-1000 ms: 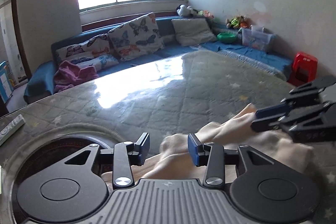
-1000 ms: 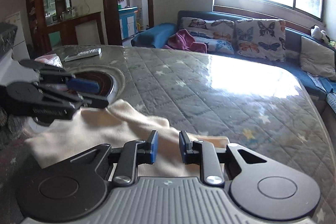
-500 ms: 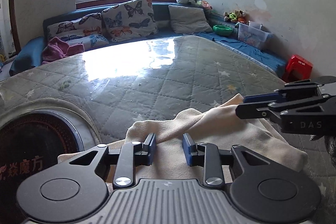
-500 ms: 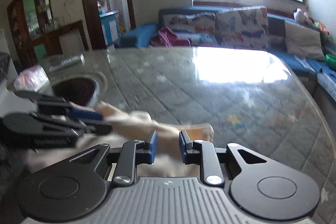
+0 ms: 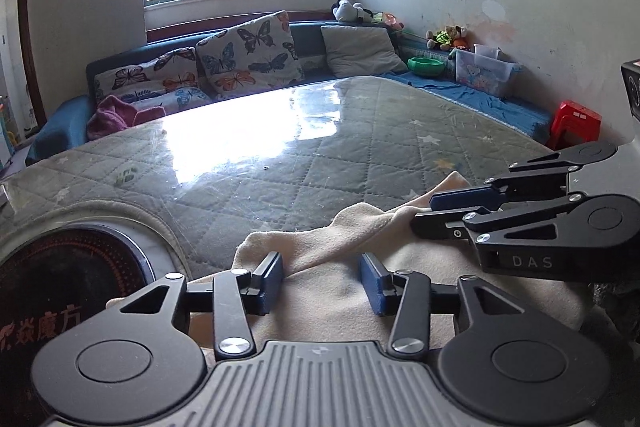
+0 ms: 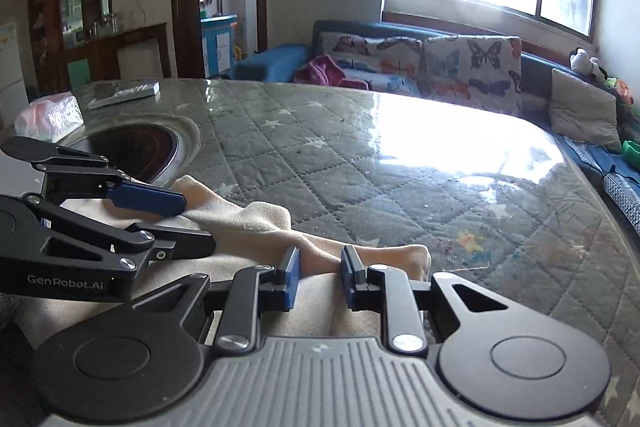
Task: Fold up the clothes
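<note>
Closest to me, the left gripper (image 5: 321, 277) hangs low over a cream garment (image 5: 344, 291) that lies bunched on the near edge of the table (image 5: 304, 163). Its two blue fingers stand wide apart, and a raised fold of the cloth runs between them without being pinched. The right gripper (image 6: 319, 275) is just beside it, over the same garment; its fingers are also apart, with a narrower gap, and a rolled ridge of the cloth passes through that gap (I cannot tell if the pads touch it). In each wrist view the other gripper comes in from the side and covers part of the garment.

To the left of the cloth, a dark round plate (image 5: 64, 279) with red dotted rings is sunk into the table top. The table has a grey quilted cover with stars under a shiny sheet, which reflects the window strongly. At the far left corner lie a remote control (image 6: 125, 94) and a pink tissue pack (image 6: 50, 117).

Behind the table runs a blue sofa (image 5: 64, 123) with butterfly cushions (image 5: 250, 57), a magenta cloth (image 5: 116, 113) and a grey pillow (image 5: 362, 51). Further right there are a green bowl (image 5: 427, 65), a clear storage box (image 5: 486, 71) and a red stool (image 5: 576, 121).
</note>
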`<state>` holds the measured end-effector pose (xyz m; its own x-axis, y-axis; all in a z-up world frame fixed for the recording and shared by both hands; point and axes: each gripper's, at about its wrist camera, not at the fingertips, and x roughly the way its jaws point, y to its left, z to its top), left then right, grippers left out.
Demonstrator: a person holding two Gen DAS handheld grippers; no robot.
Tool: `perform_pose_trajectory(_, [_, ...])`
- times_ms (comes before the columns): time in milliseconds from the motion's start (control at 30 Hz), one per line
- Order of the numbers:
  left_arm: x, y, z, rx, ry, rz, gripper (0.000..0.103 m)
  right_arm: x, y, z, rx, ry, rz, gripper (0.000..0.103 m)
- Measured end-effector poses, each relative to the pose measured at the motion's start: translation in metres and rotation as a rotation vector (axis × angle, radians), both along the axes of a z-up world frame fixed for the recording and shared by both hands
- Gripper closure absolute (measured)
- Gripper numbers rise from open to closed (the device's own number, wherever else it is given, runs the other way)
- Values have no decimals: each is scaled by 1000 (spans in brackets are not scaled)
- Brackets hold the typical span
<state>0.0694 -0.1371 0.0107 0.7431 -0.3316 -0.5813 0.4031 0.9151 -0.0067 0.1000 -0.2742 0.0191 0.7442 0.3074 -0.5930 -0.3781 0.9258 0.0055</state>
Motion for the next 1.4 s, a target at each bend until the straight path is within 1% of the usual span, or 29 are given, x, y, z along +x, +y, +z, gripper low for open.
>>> perform_pose_trajectory(100, [0, 2, 1, -6, 4, 7, 52, 0, 3, 1, -18, -5, 7, 81])
perform_pose_trajectory(200, [-4, 4, 2, -9, 5, 19, 49, 1, 9, 2, -64, -9, 16, 80])
perform_pose_trajectory(267, [-7, 7, 4, -17, 9, 29, 47, 3, 11, 3, -69, -4, 14, 80])
perform_pose_trajectory(333, [-12, 9, 4, -18, 9, 36, 41, 3, 10, 2, -75, -3, 14, 80])
perform_pose_trajectory(367, [-15, 11, 5, -12, 7, 44, 29, 3, 12, 2, -86, -5, 15, 80])
perform_pose_trajectory(400, [-18, 13, 5, 2, 6, 67, 11, 3, 13, 2, -94, -7, 16, 80])
perform_pose_trajectory(433, [-22, 15, 6, 16, -2, 98, 7, 2, 13, 3, -96, -7, 14, 80])
perform_pose_trajectory(500, [-32, 22, 8, 20, -30, 120, 7, 1, 13, 3, -97, -8, 12, 78])
perform_pose_trajectory(567, [-41, 29, 11, 19, -46, 133, 6, -2, 12, 5, -82, -11, 10, 70])
perform_pose_trajectory(633, [-50, 38, 12, 17, -54, 147, 2, -8, 12, 8, -71, -21, 6, 46])
perform_pose_trajectory(667, [-55, 42, 12, 17, -58, 154, 0, -13, 12, 11, -69, -29, 4, 44])
perform_pose_trajectory(700, [-59, 45, 12, 18, -61, 162, 0, -18, 12, 13, -59, -34, 11, 44])
perform_pose_trajectory(733, [-63, 48, 12, 23, -62, 169, 0, -22, 13, 15, -49, -35, 18, 40])
perform_pose_trajectory(767, [-66, 50, 12, 28, -63, 177, 0, -27, 13, 16, -43, -37, 22, 35])
perform_pose_trajectory(800, [-70, 52, 11, 35, -61, 186, 0, -32, 14, 17, -42, -39, 25, 25])
perform_pose_trajectory(833, [-73, 54, 10, 42, -59, 195, 0, -37, 15, 17, -45, -41, 30, 20])
perform_pose_trajectory(967, [-80, 62, 8, 41, -45, 223, 0, -52, 19, 15, -65, -45, 59, 15])
perform_pose_trajectory(1033, [-81, 66, 7, 36, -37, 240, 0, -58, 20, 12, -77, -47, 64, 2])
perform_pose_trajectory(1067, [-82, 68, 6, 33, -32, 248, 0, -59, 21, 10, -87, -47, 63, 0])
perform_pose_trajectory(1133, [-83, 72, 5, 28, -24, 265, 0, -61, 22, 6, -96, -42, 60, 0])
perform_pose_trajectory(1200, [-84, 76, 5, 23, -16, 281, 0, -62, 21, 3, -89, -35, 54, 0])
perform_pose_trajectory(1400, [-88, 80, -3, 13, 1, 283, 0, -57, 13, -2, -43, 6, 51, 0])
